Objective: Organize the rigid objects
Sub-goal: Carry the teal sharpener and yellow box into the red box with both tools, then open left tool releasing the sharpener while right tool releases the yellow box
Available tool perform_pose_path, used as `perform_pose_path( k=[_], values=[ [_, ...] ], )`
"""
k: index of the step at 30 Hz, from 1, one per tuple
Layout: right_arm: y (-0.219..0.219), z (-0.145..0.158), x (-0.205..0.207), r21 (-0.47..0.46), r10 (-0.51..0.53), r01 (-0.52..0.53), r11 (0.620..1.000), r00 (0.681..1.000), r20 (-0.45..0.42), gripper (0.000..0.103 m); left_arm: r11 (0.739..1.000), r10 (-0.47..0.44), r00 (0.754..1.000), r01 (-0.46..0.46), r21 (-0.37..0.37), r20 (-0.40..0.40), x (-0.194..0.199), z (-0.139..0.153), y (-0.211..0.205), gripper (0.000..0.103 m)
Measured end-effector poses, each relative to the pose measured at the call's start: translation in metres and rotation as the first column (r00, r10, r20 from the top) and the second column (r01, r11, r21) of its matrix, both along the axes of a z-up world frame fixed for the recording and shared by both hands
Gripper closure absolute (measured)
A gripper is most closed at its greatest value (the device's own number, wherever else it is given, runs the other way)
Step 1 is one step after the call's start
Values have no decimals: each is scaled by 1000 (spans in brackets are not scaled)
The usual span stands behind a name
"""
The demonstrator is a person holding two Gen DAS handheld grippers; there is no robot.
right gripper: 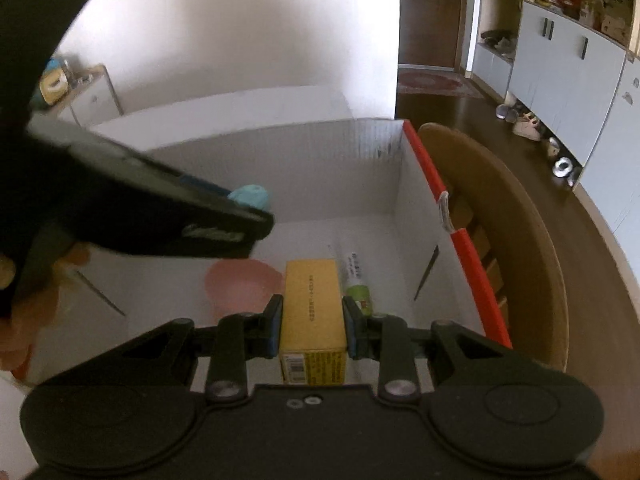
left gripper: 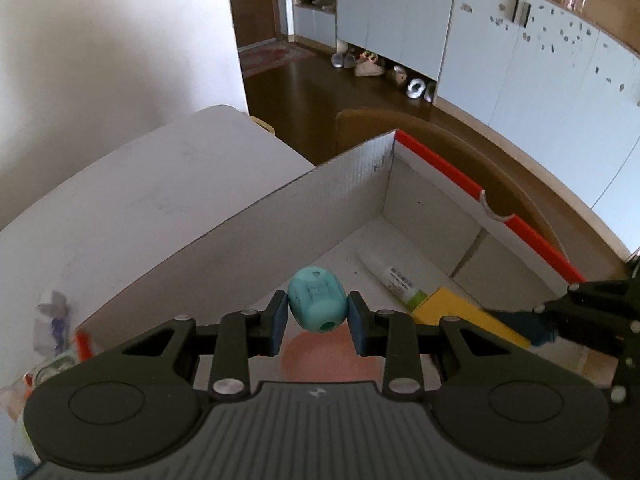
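My left gripper (left gripper: 318, 312) is shut on a teal egg-shaped object (left gripper: 317, 305) and holds it above the inside of a white cardboard box (left gripper: 280, 204) with a red rim. In the right wrist view the left gripper enters from the left with the teal object (right gripper: 250, 196) at its tip. My right gripper (right gripper: 312, 326) is shut on a yellow carton (right gripper: 313, 312), held low inside the box (right gripper: 320, 160). The carton also shows in the left wrist view (left gripper: 464, 312). A white tube with a green end (left gripper: 394, 278) lies on the box floor, next to the carton (right gripper: 357, 280).
A pink round object (right gripper: 242, 282) lies on the box floor under my left gripper. The box sits on a white table (left gripper: 140, 184). A brown chair back (right gripper: 520, 240) stands right of the box. Small clutter (left gripper: 48, 332) lies on the table at the left.
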State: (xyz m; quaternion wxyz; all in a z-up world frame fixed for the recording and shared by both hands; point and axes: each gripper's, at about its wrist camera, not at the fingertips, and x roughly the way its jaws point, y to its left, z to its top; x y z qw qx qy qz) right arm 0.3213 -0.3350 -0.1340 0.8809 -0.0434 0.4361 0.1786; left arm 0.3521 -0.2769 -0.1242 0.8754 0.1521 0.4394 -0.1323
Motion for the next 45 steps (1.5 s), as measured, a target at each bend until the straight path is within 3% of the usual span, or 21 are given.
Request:
perform_pose_path(
  k=[10,27,38,41,45],
  values=[
    [10,-17,5,-35,27,-29,999,998,-51,75,999,-4,996,8,34,-89,39,-38,-20,71],
    [18,-23,6,-55,9,-15,998,994,-105,74,1000,26,980,-23,21,-198,57,-57,-20,71],
    [2,-20,15,-15,-28,26,1000,994,-107,64,999,35,977,-34,4,-208,54,-51,-6,71],
    [-4,-16,16,16,-37,39,999,993,-116,54,999,38,980,-37,5,-197,54,-47,-2,71],
    [-8,-10,14,37,-31,35,999,993,-110,49,999,45,982,-50,-19,-185,47,-35,9,71]
  ],
)
